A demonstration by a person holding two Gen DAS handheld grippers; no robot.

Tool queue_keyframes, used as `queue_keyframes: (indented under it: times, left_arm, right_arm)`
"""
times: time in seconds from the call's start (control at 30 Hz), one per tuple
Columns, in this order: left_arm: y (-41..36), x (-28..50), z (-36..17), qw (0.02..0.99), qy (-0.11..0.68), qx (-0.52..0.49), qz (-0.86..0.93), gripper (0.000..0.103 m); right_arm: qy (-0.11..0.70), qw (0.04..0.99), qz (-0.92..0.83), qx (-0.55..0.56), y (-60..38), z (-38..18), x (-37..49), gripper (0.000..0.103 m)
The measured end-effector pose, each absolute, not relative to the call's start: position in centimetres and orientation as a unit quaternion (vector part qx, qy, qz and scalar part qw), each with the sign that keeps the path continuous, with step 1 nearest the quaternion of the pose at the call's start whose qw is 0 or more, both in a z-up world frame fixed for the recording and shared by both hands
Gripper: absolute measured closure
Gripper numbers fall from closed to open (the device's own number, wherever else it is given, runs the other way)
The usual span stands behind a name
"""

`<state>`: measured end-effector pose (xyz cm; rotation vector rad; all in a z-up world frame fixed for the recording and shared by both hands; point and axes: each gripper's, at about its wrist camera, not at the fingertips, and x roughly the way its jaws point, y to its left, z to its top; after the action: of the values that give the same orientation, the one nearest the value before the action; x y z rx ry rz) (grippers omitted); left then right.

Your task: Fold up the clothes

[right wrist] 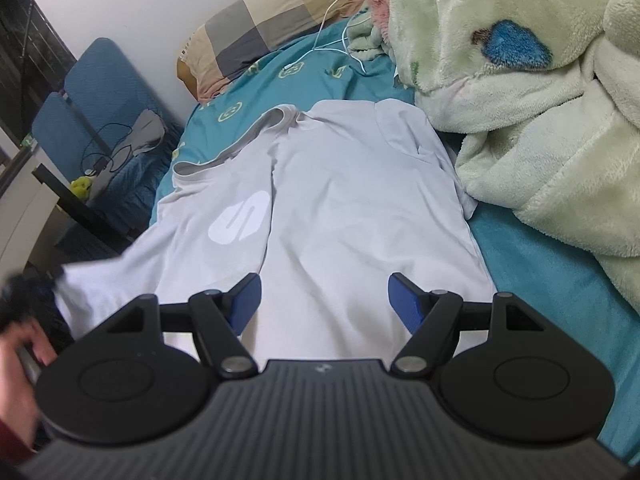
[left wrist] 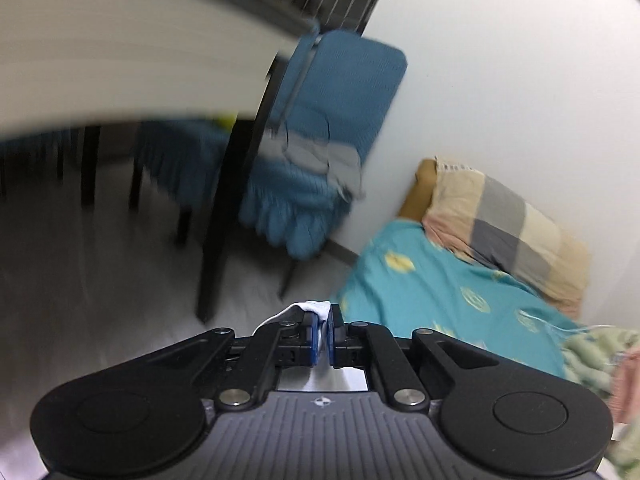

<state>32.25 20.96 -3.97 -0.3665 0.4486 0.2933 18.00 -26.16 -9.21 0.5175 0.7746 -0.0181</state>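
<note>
Fingers of the left gripper (left wrist: pixel 324 334) are pinched together on a bit of white cloth, which pokes out just above the blue pads; the view is motion-blurred and looks toward the floor, a dark table leg (left wrist: pixel 224 216) and a blue chair (left wrist: pixel 320 140). Fingers of the right gripper (right wrist: pixel 325 304) stand wide apart w/ nothing between them, hovering low over the garment.

The white t-shirt (right wrist: pixel 340 200) lies on the bed (right wrist: pixel 560 280), on the teal sheet, collar toward the checked pillow (right wrist: pixel 272 20). Its left side w/ the white logo (right wrist: pixel 239 218) looks doubled over along a lengthwise crease; the near-left corner is lifted off the bed edge toward the left hand (right wrist: pixel 24 356), so prob. that's the cloth in the left fingers. The right side runs up against the fluffy green blanket (right wrist: pixel 520 120).

Judgement: mid lengthwise fold. To do it well: keep the pinched corner taut, carry it in a low arc so the crease stays straight from collar to hem, and use the right fingers to pin or smooth the body near the hem so the shirt doesn't slide off the bed edge. Watch the sleeve tucked by the blanket — could bunch.
</note>
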Motion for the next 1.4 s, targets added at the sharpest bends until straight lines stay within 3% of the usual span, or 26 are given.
queue_keyframes:
  times: [0.2, 0.3, 0.47, 0.73, 1.0, 1.1, 1.2, 1.3, 1.33, 1.37, 1.4]
  left_arm:
    - [20.9, 40.4, -4.4, 0.937, 0.269, -0.091, 0.205, 0.098]
    - [21.3, 42.2, -7.4, 0.924, 0.308, -0.119, 0.192, 0.096]
    - [22.2, 40.4, -10.8, 0.894, 0.368, -0.193, 0.167, 0.078]
    - [18.8, 25.6, -8.7, 0.853, 0.486, -0.172, 0.08, 0.043]
    - [12.0, 12.3, -7.8, 0.772, 0.592, -0.23, -0.023, 0.031]
    - [9.3, 9.8, -8.0, 0.764, 0.614, -0.194, -0.029, 0.032]
    - [8.7, 8.4, -8.5, 0.761, 0.622, -0.187, -0.012, 0.041]
    - [8.8, 8.5, -8.7, 0.766, 0.617, -0.181, -0.009, 0.066]
    - [8.9, 8.6, -8.7, 0.766, 0.617, -0.18, -0.008, 0.086]
    - [9.0, 8.3, -8.3, 0.766, 0.618, -0.176, -0.013, 0.098]
    - [9.1, 8.0, -7.8, 0.766, 0.619, -0.171, -0.019, 0.098]
  right_arm:
    - [0.381, 0.897, -0.016, 0.223, -25.5, -9.9, 19.2, 0.031]
    - [0.385, 0.899, -0.015, 0.209, -25.0, -10.3, 19.9, 0.031]
    - [0.388, 0.901, -0.007, 0.196, -24.2, -10.4, 20.4, 0.031]
    - [0.38, 0.907, 0.006, 0.184, -23.7, -9.5, 19.6, 0.031]
    - [0.362, 0.912, 0.012, 0.19, -24.2, -7.6, 16.6, 0.031]
    - [0.363, 0.912, 0.01, 0.192, -24.5, -7.5, 15.7, 0.031]
    - [0.364, 0.91, 0.006, 0.201, -24.9, -7.6, 15.2, 0.031]
    - [0.363, 0.907, 0.001, 0.212, -25.5, -7.7, 14.9, 0.031]
    - [0.363, 0.907, 0.001, 0.213, -25.5, -7.7, 15.0, 0.031]
    - [0.364, 0.907, 0.0, 0.211, -25.5, -7.7, 15.0, 0.031]
    - [0.366, 0.907, 0.001, 0.211, -25.5, -7.8, 15.0, 0.031]
